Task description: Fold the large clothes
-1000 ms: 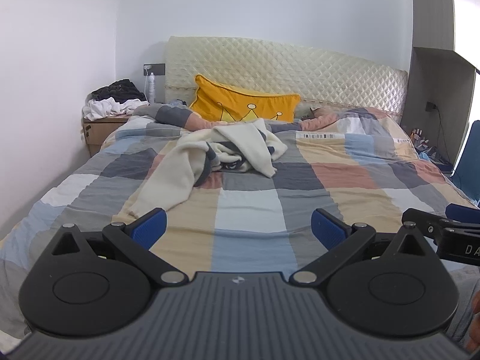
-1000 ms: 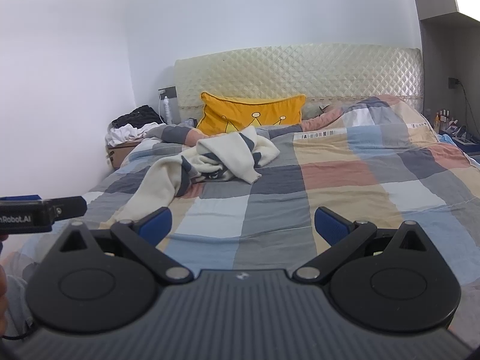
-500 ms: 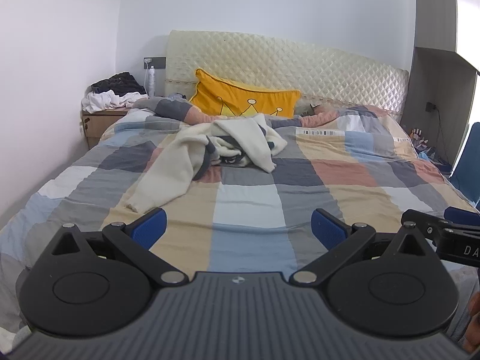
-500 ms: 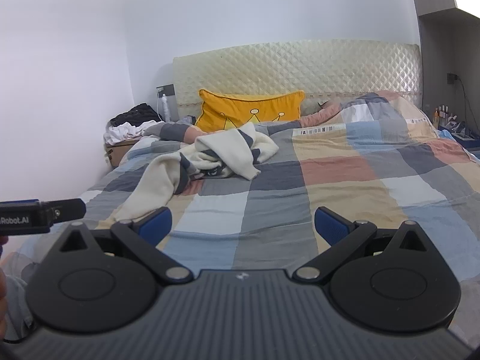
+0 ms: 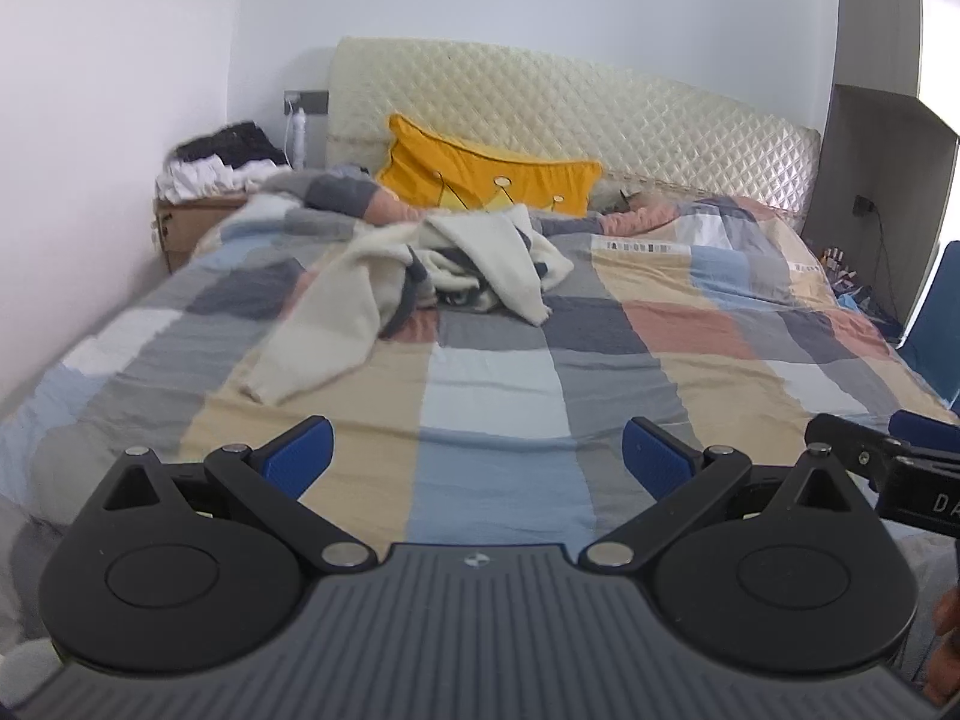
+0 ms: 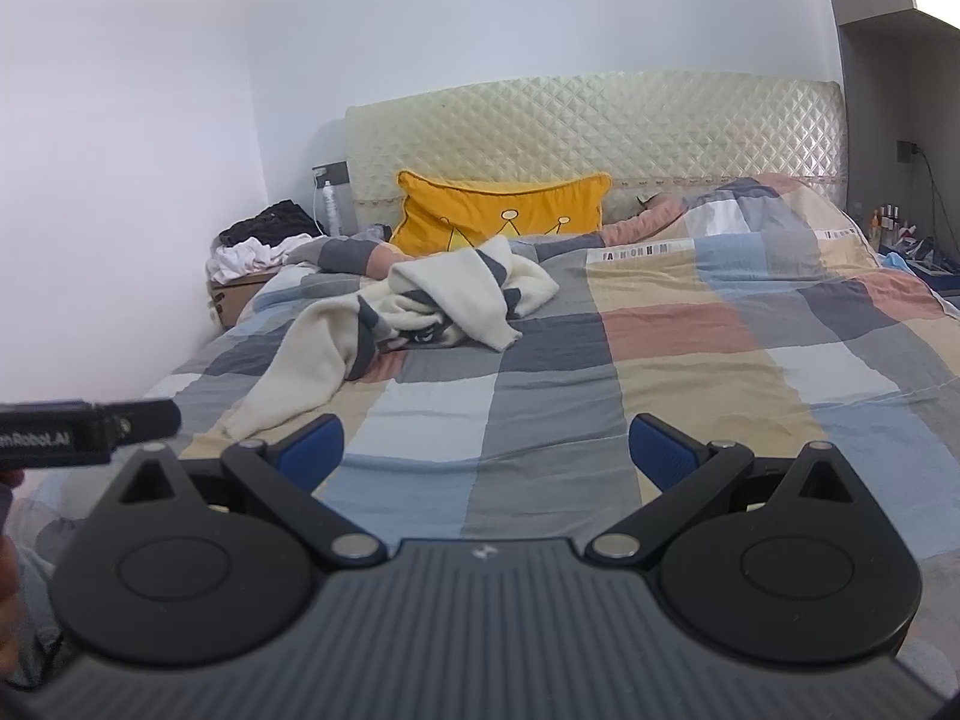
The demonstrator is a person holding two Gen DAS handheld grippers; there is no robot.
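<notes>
Cream sweater (image 5: pixel 420 276) (image 6: pixel 420 306) with dark grey stripes sits crumpled in a heap on the checked bedspread (image 5: pixel 498 396) (image 6: pixel 600 372), toward the left side of the bed, one long sleeve trailing down toward the foot. Behind it, a yellow crown cushion (image 5: pixel 486 177) (image 6: pixel 498 213) leans on the quilted headboard (image 5: pixel 570 102) (image 6: pixel 594 126). Both tools hover level over the bed's foot, well apart from the sweater: left gripper (image 5: pixel 477 456) with fingers spread wide, holding nothing; right gripper (image 6: pixel 486 450) equally wide apart, nothing between its blue pads (image 6: pixel 657 447).
</notes>
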